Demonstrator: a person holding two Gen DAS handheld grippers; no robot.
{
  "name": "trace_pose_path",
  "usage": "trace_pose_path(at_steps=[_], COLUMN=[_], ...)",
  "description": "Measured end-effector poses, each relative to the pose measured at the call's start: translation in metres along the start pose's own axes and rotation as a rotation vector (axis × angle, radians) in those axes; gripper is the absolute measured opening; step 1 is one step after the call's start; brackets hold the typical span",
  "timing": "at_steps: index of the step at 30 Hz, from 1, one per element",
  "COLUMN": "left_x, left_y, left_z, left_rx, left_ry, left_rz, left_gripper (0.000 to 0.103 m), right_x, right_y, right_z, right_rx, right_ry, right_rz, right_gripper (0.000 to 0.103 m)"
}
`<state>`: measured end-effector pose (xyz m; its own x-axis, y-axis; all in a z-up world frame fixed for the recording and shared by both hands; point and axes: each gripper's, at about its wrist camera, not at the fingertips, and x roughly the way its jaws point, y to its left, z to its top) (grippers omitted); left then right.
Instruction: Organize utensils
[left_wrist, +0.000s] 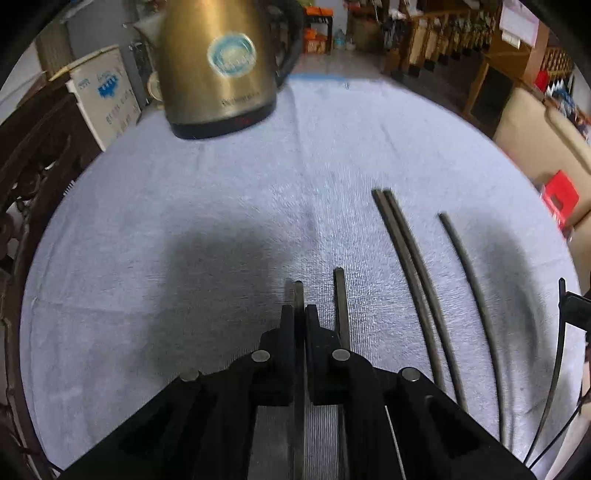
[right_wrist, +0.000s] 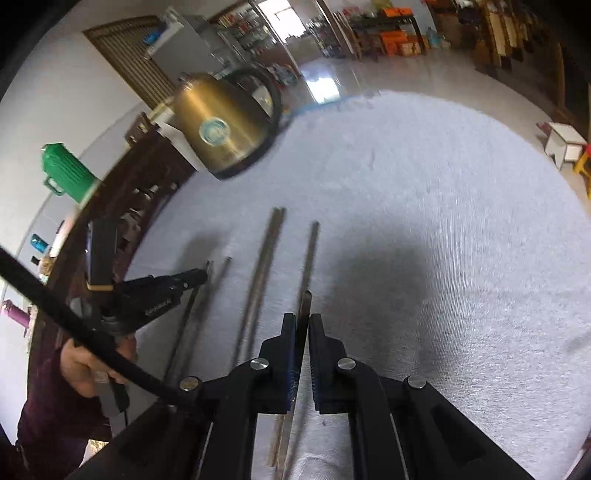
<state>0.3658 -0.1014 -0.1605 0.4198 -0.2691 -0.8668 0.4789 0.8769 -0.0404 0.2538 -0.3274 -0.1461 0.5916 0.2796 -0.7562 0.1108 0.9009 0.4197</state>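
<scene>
Several dark chopsticks lie on a pale blue towel (left_wrist: 184, 206). My left gripper (left_wrist: 300, 314) is shut on one chopstick (left_wrist: 298, 291), whose end pokes out past the fingertips. Another chopstick (left_wrist: 341, 306) lies just to its right, then a pair (left_wrist: 406, 266) and a single one (left_wrist: 469, 280). In the right wrist view my right gripper (right_wrist: 303, 321) is shut on a chopstick (right_wrist: 305, 304) held above the towel (right_wrist: 443, 221). A single chopstick (right_wrist: 312, 251) and a pair (right_wrist: 271, 240) lie beyond it. The left gripper (right_wrist: 203, 275) is at the left, held by a hand (right_wrist: 85, 365).
A brass-coloured electric kettle (left_wrist: 218, 66) (right_wrist: 221, 125) stands at the far left of the towel. A dark carved wooden rail (left_wrist: 33, 177) runs along the left side. A green jug (right_wrist: 66, 171) stands beyond it. Wooden furniture (left_wrist: 443, 40) and a red stool (left_wrist: 559, 195) stand off the table.
</scene>
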Motion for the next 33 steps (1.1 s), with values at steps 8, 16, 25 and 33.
trace_pose_path(at_steps=[8,16,25,33], left_x=[-0.107,-0.213,-0.3,-0.359], left_y=[0.017,0.009,-0.005,-0.018], left_z=[-0.005,-0.042,-0.064,-0.087], left_rx=[-0.083,-0.099,-0.107,-0.091], left_ry=[-0.245,-0.483,-0.693,-0.833], left_rz=[-0.058,-0.061,-0.077,-0.148], left_gripper=[0.005,0.005,0.005,0.005], right_x=[-0.066,-0.142,-0.205,-0.252], right_y=[0.033,0.074,0.118,0.162], right_z=[-0.013,-0.044,-0.063,-0.075], right_rx=[-0.044,-0.098,-0.114,-0.215], right_ry=[-0.164,-0.393,-0.595,-0.666], right_rz=[0.029,0.011,0.008,0.052], right_gripper=[0.007,0.007,0.007,0.007])
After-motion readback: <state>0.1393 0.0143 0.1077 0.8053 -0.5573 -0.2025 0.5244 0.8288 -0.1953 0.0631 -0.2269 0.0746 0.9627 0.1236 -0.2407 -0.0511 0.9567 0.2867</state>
